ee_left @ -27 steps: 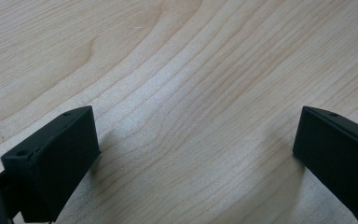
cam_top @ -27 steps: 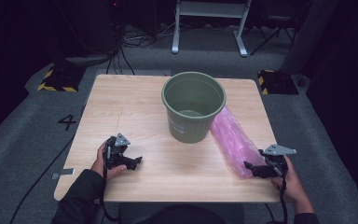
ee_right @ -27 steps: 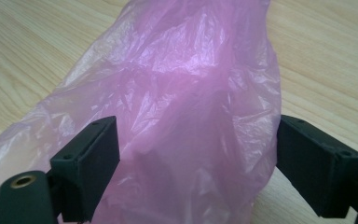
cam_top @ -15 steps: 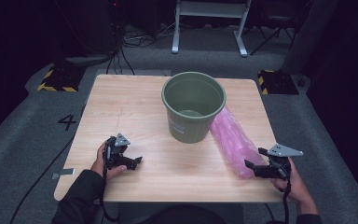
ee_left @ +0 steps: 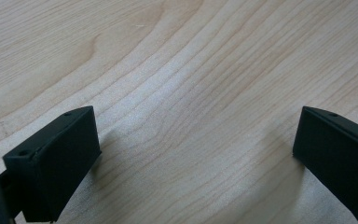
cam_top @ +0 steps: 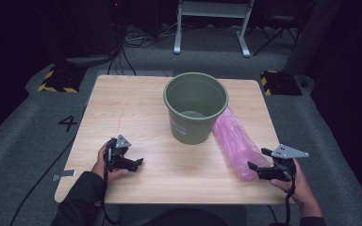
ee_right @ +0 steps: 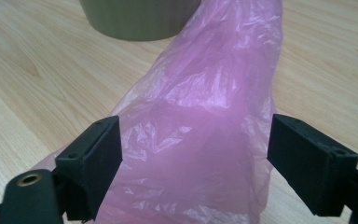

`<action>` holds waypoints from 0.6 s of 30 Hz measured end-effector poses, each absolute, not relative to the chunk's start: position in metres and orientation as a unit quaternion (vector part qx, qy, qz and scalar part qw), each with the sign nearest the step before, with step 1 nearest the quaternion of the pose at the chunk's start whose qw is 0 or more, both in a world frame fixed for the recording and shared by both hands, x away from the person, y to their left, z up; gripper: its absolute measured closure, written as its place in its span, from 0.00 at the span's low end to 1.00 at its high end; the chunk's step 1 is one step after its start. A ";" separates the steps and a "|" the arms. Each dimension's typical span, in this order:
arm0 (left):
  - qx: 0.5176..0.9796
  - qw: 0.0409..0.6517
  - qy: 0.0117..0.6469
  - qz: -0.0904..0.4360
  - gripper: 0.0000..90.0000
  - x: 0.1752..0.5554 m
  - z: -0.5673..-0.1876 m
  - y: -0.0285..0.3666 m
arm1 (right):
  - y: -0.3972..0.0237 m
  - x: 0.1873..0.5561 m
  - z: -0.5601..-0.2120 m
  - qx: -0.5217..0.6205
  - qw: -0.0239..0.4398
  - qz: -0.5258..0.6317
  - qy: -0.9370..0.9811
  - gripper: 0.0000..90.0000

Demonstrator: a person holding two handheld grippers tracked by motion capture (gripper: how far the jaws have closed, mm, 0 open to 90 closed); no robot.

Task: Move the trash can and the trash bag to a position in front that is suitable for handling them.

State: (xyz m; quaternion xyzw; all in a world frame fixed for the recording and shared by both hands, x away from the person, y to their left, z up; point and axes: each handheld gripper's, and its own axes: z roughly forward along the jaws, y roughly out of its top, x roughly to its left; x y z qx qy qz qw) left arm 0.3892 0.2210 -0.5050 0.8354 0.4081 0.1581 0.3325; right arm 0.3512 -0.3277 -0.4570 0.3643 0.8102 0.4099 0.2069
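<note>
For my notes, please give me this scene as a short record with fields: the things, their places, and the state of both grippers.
surface: wooden table
bin: green bin, upright near the table's middle
bag: pink plastic bag, lying flat beside the bin, reaching toward the near right edge
left gripper: left gripper, open, low over bare wood, nothing between the jaws
right gripper: right gripper, open, the bag's near end between the jaws, pads not pressing it
</note>
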 end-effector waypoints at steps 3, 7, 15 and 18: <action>0.835 0.333 0.408 0.158 0.00 0.389 -0.505 0.221 | -0.329 0.351 -0.455 0.366 0.211 0.412 0.807 0.21; 0.835 0.332 0.408 0.158 0.00 0.389 -0.505 0.221 | -0.331 0.353 -0.450 0.368 0.218 0.416 0.803 0.22; 0.835 0.332 0.408 0.158 0.00 0.389 -0.505 0.221 | -0.327 0.360 -0.441 0.372 0.225 0.418 0.798 0.22; 0.836 0.332 0.408 0.158 0.00 0.389 -0.505 0.221 | -0.320 0.365 -0.435 0.364 0.226 0.418 0.801 0.20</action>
